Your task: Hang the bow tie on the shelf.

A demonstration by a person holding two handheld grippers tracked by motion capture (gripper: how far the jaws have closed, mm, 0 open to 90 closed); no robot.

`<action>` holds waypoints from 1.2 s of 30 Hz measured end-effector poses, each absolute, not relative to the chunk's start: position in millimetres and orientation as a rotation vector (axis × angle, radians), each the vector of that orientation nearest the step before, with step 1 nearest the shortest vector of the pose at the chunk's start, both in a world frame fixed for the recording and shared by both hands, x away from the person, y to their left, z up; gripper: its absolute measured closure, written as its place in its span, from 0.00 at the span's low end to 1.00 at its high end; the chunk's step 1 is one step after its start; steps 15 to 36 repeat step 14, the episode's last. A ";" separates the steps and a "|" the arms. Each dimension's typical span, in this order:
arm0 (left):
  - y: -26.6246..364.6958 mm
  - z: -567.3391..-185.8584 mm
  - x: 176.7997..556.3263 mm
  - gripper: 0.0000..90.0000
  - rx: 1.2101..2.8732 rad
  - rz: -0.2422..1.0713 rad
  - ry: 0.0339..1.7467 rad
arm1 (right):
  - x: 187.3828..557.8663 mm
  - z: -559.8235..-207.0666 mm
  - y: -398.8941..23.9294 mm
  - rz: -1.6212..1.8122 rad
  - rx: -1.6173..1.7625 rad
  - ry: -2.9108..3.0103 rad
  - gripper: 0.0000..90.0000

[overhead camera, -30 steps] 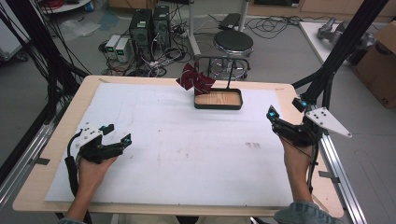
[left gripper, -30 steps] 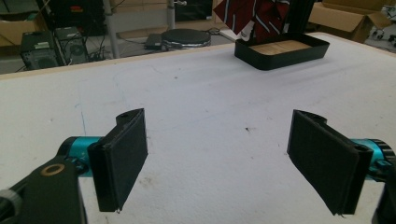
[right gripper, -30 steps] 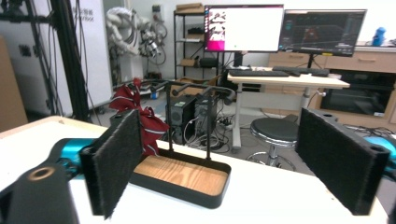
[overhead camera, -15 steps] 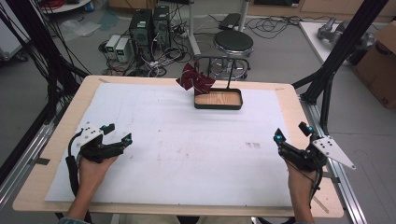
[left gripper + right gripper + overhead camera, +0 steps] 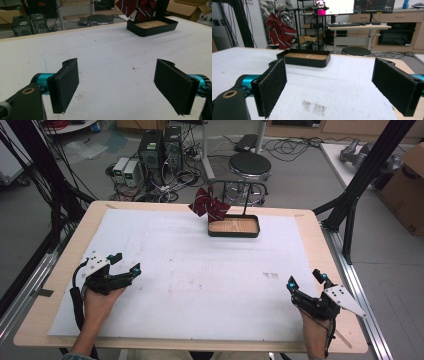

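Note:
A black tray with a wooden bottom (image 5: 234,226) (image 5: 152,25) (image 5: 305,58) stands at the far middle of the white sheet, with a black stand (image 5: 231,185) (image 5: 317,25) rising from it. A dark red striped cloth (image 5: 209,206) (image 5: 136,8) (image 5: 279,31) hangs from the stand at the tray's left. My left gripper (image 5: 127,263) (image 5: 117,87) rests open at the near left of the sheet, nothing between its jaws. Near the right front edge, my right gripper (image 5: 306,280) (image 5: 332,87) is open and empty too.
The wooden table (image 5: 60,285) is covered by a white sheet (image 5: 200,280) with a small dark smudge (image 5: 270,275) (image 5: 314,107) ahead of the right gripper. Beyond the far edge are a round stool (image 5: 249,167), computer cases (image 5: 160,147) and cables. Black frame posts (image 5: 357,195) flank both sides.
My right gripper has drawn back toward the front edge and slightly outward to the right, coming down to the table. The left gripper has stayed in place. Both remain open.

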State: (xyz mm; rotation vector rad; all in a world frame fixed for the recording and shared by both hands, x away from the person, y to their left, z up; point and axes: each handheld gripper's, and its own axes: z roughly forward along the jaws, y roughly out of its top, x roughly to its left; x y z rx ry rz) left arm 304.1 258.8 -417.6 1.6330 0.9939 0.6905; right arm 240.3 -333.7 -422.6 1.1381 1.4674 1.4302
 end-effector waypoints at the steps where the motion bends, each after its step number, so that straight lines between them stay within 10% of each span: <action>1: 258.7 -417.8 304.2 0.23 1.635 0.693 0.994 | 239.4 -425.0 -334.3 1.428 1.139 1.472 0.13; 36: 257.7 -418.8 305.4 0.23 1.647 0.693 1.000 | 236.4 -433.3 -334.4 1.432 1.157 1.483 0.13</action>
